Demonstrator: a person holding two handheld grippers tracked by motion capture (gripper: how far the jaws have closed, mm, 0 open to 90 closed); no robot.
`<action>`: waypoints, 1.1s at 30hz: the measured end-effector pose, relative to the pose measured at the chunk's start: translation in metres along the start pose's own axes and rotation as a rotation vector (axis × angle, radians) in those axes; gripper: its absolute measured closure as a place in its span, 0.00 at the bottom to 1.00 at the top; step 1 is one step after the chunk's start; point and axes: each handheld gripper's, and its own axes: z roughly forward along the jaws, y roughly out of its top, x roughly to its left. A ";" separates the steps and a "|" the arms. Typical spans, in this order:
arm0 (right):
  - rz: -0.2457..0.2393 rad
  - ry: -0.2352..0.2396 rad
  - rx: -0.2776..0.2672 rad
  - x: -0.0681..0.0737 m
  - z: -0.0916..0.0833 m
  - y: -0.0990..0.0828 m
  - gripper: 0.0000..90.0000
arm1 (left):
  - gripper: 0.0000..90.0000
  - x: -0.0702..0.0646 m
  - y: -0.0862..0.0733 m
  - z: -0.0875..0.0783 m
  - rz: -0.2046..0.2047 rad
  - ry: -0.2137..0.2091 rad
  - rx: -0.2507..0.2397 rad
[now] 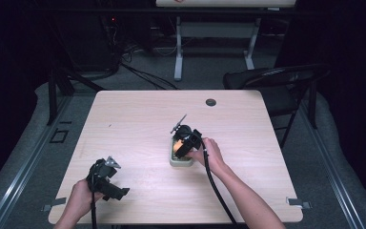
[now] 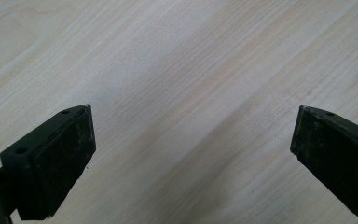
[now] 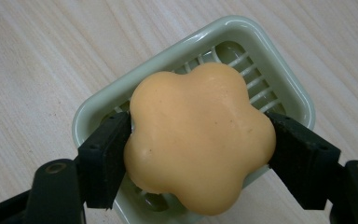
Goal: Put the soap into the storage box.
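Both tongs are matte black. The left tongs have flat, scuffed rectangular pads with small screw holes. The right tongs show the same blocky pads (a round fastener behind each). Black cables trail along bare, sleeveless forearms.

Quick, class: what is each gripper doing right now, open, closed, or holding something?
Left gripper: open, nothing between its jaws, over bare table.
Right gripper: closed on the orange flower-shaped soap, above the pale green soap dish.
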 end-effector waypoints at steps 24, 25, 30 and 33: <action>-0.014 0.004 0.019 0.001 -0.002 0.003 0.20 | 0.00 0.000 0.000 0.000 0.003 -0.002 0.003; -0.007 0.008 0.013 0.001 -0.002 0.002 0.19 | 0.00 0.000 0.000 0.000 0.002 -0.001 0.002; -0.007 0.025 0.000 0.001 -0.011 0.001 0.15 | 0.00 0.000 0.000 0.000 0.002 0.000 0.003; -0.014 0.033 -0.013 0.002 -0.018 0.000 0.15 | 0.00 -0.001 0.000 0.000 0.004 -0.001 0.001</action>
